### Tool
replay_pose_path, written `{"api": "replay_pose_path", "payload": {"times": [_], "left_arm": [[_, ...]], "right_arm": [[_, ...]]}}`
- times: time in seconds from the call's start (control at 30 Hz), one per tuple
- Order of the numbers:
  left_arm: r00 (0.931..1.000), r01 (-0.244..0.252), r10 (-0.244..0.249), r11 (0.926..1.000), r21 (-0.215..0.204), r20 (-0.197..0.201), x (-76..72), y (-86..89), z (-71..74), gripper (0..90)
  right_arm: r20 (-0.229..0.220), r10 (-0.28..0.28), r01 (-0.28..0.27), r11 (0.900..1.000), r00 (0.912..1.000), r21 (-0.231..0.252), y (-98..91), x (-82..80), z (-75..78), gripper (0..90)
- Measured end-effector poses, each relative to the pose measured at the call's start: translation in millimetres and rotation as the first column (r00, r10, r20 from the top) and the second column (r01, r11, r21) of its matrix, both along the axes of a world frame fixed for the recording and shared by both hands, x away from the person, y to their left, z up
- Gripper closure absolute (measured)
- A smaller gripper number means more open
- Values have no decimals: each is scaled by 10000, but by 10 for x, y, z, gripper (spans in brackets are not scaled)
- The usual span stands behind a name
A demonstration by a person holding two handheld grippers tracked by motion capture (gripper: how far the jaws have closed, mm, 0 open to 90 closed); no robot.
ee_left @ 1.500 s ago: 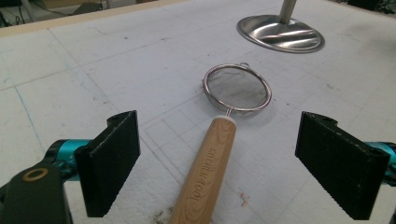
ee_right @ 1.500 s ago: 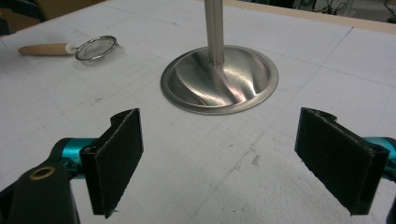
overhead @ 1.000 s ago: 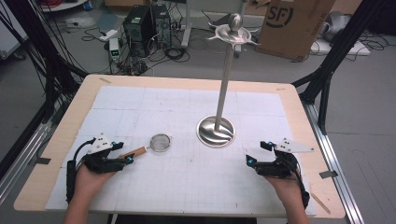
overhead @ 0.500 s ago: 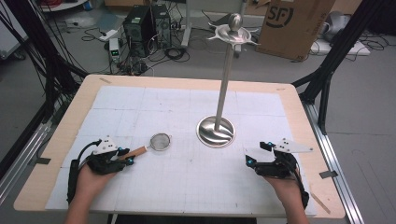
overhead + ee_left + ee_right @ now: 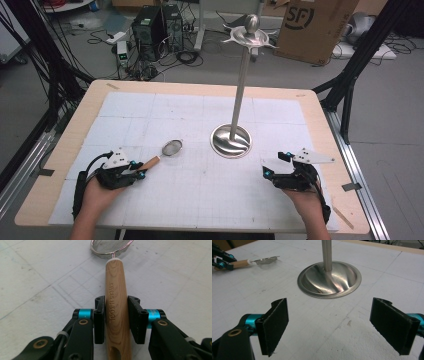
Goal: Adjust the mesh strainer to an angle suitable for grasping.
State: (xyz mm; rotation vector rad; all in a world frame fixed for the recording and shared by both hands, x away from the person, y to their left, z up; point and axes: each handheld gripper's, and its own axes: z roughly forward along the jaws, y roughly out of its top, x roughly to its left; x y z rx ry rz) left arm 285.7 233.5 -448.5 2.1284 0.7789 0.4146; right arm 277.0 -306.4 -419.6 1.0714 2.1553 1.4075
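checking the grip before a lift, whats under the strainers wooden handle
Under the light wooden handle of the small round metal mesh strainer lies the white gridded table mat. The left gripper is clamped on its sides. The strip directly beneath is covered by the handle.

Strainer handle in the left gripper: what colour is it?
Light tan wood grain, stamped KITCHEN TOOL, on the wooden strainer handle; clearest in the left gripper view.

"KITCHEN TOOL" on wooden handle [image 5: 117,312], "SF" on cardboard box [image 5: 312,27]

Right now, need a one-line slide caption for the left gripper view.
Left gripper fingers have just closed on the strainer's wooden handle, mesh bowl ahead on the white mat.
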Motion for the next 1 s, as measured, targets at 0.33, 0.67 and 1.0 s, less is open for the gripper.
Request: {"api": "replay_pose_path", "payload": {"times": [0.33,0.67,1.0], "left_arm": [[9940,1089,-1090,9939,172,47,-55,-373,25,695],[9825,1845,-1854,9819,437,186,-76,-700,33,695],[9598,2771,-2789,9595,506,329,-109,-1111,27,694]], "right_arm": [[-7,8,-8,10000,10000,21,0,-2,4,145],[14,65,-66,10000,10000,47,10,9,19,145],[37,56,-56,9999,10000,94,11,8,22,145]]}}
